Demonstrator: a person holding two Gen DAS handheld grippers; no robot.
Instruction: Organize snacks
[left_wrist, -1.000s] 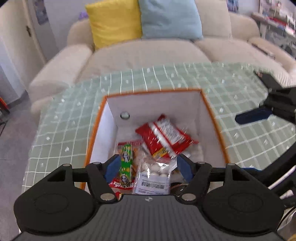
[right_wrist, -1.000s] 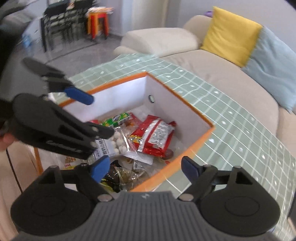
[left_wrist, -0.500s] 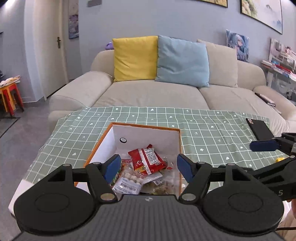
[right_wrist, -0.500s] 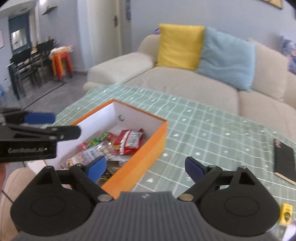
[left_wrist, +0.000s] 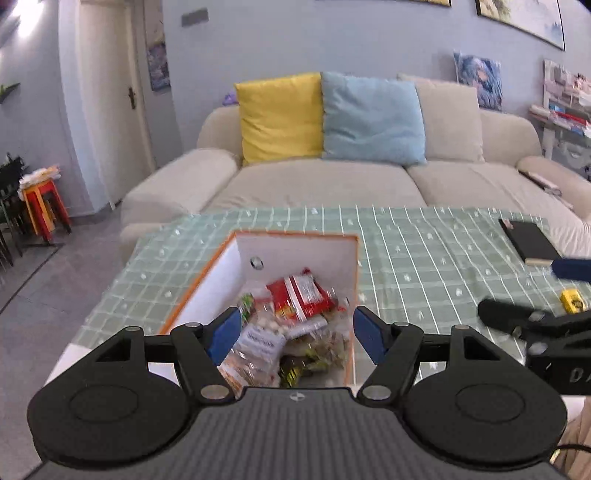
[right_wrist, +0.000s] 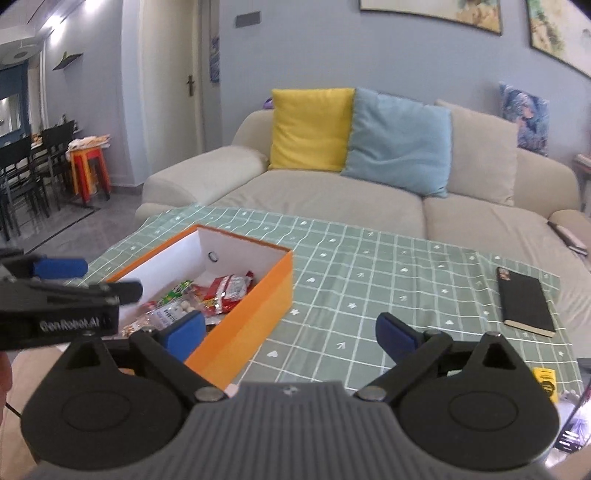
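Observation:
An orange box (right_wrist: 255, 317) with white inner walls (left_wrist: 295, 254) stands on the green checked tablecloth and holds several snack packs. A red packet (left_wrist: 299, 295) lies on top, with a clear bag of white balls (left_wrist: 264, 332) and a green pack (right_wrist: 177, 290) beside it. My left gripper (left_wrist: 295, 332) hovers open above the box's near end, nothing between its blue pads. My right gripper (right_wrist: 291, 332) hangs over the cloth just right of the box; its jaws are opening wide and hold nothing.
A black notebook (right_wrist: 524, 301) lies on the cloth at the right, and a small yellow pack (right_wrist: 545, 380) sits near the front right edge. A beige sofa (right_wrist: 332, 192) with yellow and blue cushions stands behind the table. Red stools (right_wrist: 90, 170) and dark chairs stand far left.
Both grippers have pulled back and up from inside the box, so the sofa and wall now fill the views. The right gripper's jaws have spread wider and swung right of the box.

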